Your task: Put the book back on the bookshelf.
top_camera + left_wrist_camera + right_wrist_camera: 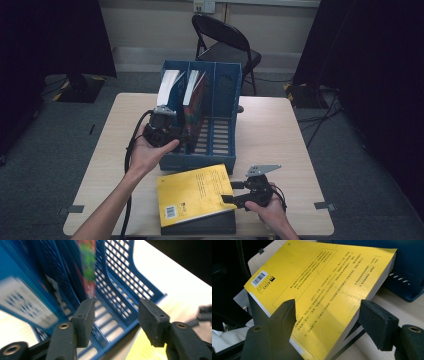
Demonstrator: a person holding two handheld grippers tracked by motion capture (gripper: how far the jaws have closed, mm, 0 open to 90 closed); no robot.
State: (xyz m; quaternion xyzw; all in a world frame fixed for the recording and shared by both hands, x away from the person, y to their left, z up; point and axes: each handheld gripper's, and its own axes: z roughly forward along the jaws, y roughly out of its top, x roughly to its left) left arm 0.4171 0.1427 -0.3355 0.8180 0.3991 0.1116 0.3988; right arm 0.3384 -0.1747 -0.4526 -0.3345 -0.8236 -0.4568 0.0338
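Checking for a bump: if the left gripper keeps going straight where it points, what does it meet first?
Probably the slatted floor of the blue file rack, in the open slot beside the colourful book; depth is unclear.

Dim room, dark at both edges of the high view; light falls on the surface [280, 130]. Left gripper view smears with blur, upper right blown white. Glare across the sharp yellow book [322, 290].
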